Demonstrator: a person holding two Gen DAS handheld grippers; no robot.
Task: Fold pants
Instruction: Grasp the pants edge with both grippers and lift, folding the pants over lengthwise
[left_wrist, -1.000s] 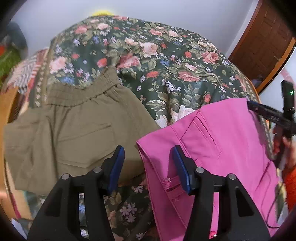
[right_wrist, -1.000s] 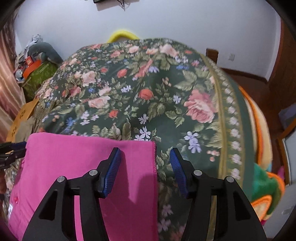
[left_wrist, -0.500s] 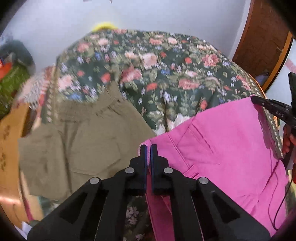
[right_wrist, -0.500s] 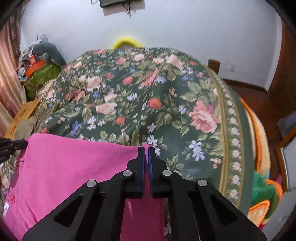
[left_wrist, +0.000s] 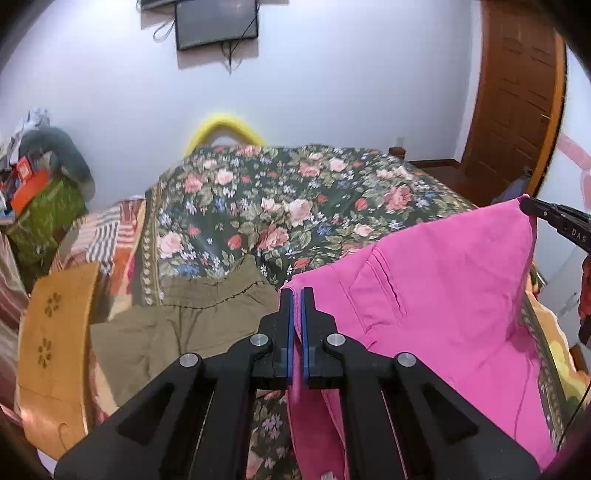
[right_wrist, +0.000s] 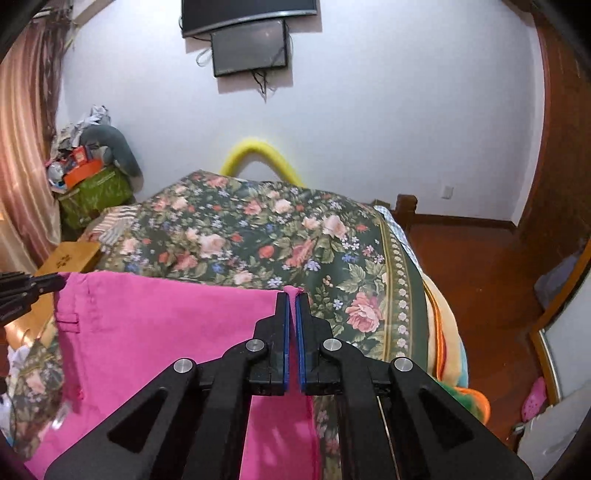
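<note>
Pink pants hang stretched between my two grippers above the floral bed. My left gripper is shut on the pants' near left corner. My right gripper is shut on the other top corner; its tip shows at the right of the left wrist view. In the right wrist view the pants spread to the left, with the left gripper's tip at their far corner. The pants' lower part hangs out of sight.
Olive-green pants lie flat on the floral bedspread to the left. A wooden board stands at the bed's left edge. A cluttered green box sits by the wall. A wooden door is at right.
Both grippers shut on the pink pants' top corners, then lifted them off the bed. The views now tilt up toward the wall.
</note>
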